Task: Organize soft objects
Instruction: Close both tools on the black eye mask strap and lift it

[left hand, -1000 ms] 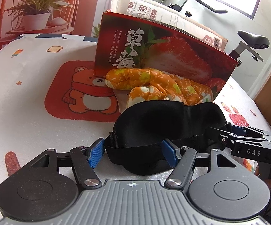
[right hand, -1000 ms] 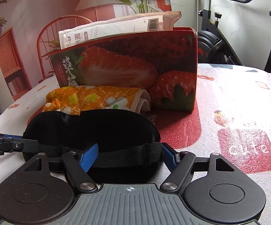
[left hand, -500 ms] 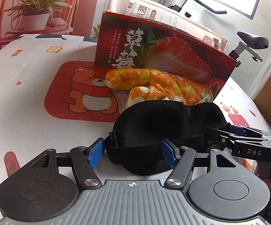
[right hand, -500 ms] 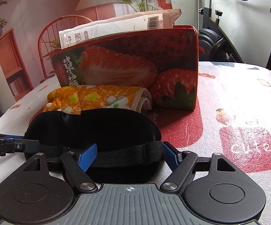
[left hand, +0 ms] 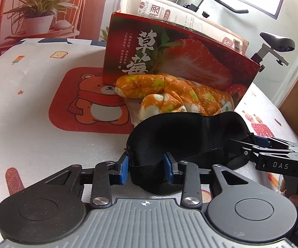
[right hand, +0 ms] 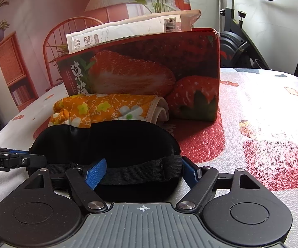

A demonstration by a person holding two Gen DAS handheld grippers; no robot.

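On desk, before strawberry box [left hand: 182,62], L tool [left hand: 147,168] jaws, wide a sec ago, closing on black sleep mask [left hand: 186,132] corner; R tool [right hand: 142,170] open astride strap. Lift prob next.

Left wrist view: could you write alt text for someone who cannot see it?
The left gripper, its jaws closing, pinches one end of a black fabric sleep mask lying on a white cartoon-print tablecloth. The right gripper reaches the mask's other end. Behind lie an orange flowered padded mitt and a red strawberry-print cardboard box.
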